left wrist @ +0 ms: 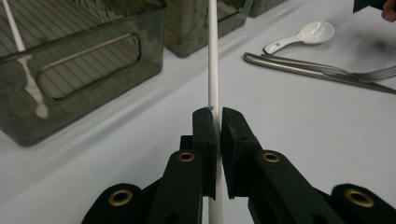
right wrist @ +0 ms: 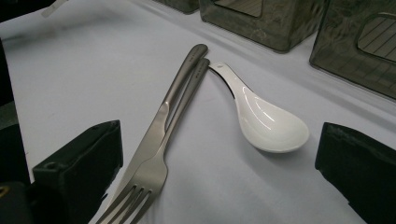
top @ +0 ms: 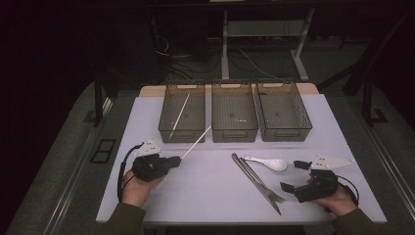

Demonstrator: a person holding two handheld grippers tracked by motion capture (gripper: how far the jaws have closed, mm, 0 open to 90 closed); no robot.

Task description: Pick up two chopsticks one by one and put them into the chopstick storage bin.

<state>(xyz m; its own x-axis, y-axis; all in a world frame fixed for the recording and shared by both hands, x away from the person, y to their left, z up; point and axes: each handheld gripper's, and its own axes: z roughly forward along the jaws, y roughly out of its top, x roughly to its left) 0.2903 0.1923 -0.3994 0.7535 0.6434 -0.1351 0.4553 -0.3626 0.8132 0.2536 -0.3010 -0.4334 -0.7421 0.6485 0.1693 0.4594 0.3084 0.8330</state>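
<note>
White chopstick (left wrist: 213,56) clamped in left claw (left wrist: 217,122), aimed at leftmost bin (top: 181,112) for sorting; right claw (right wrist: 219,163) released over spoon (right wrist: 268,119).

In the left gripper view, the thin white plastic chopstick (left wrist: 213,56) runs off the top edge, and its near stretch is hidden between the black jaws. A second white chopstick (left wrist: 14,28) in the far-left smoky translucent bin (left wrist: 93,65) is smeared behind the wall. In the right gripper view, the steel fork (right wrist: 154,172) loses its tines at the bottom edge, and the steel knife (right wrist: 175,88) blade passes beneath it.
</note>
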